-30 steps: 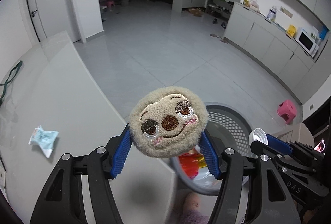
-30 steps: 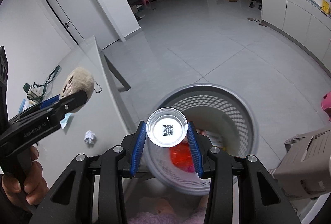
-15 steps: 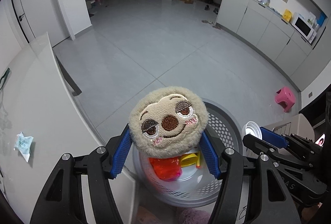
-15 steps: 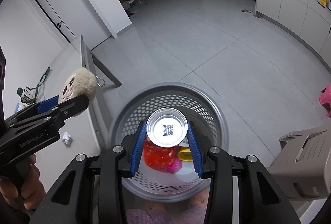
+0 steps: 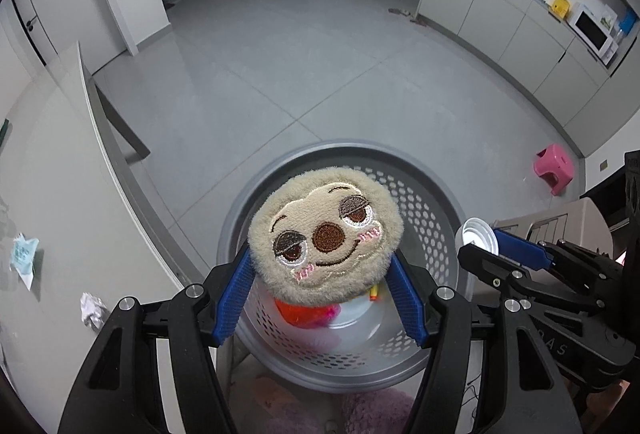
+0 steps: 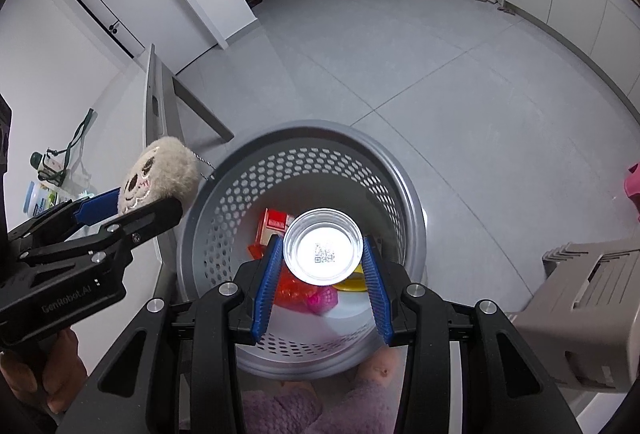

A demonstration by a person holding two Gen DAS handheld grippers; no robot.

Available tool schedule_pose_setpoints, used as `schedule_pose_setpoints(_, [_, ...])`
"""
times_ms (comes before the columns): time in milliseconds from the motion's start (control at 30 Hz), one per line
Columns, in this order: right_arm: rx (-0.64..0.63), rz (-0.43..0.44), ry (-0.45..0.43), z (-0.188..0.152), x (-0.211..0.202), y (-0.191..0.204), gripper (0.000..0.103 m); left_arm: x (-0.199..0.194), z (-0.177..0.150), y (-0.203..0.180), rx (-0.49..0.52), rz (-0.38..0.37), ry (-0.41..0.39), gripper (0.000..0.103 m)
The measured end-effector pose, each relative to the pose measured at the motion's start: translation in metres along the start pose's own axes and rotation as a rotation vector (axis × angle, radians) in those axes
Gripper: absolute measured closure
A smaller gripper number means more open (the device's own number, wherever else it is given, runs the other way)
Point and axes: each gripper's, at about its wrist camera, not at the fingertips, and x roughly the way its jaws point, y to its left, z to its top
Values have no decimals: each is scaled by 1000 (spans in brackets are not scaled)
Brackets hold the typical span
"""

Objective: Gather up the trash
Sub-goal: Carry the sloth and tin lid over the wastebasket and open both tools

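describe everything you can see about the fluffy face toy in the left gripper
The plush toy is a round, flat pad of beige fur with a stitched face: droopy brown eyes, a brown nose, a smile and pink cheeks. A thin ball chain shows at its edge in the right wrist view. It is clamped edge to edge between the blue pads of the left gripper, face toward the camera, tilted, above the grey perforated basket.
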Motion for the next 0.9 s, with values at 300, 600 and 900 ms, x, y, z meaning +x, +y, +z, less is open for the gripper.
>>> schedule_pose_setpoints(300, [-18, 10, 33, -2, 12, 5, 64, 8, -6, 11, -27, 16, 36, 40])
schedule_pose_setpoints(600, [-23, 24, 36, -3, 16, 7, 60, 2, -9, 13, -39, 41, 26, 37])
schedule_pose_setpoints(900, [-18, 22, 10, -6, 8, 6, 43, -4, -13, 16, -49, 46, 11, 33])
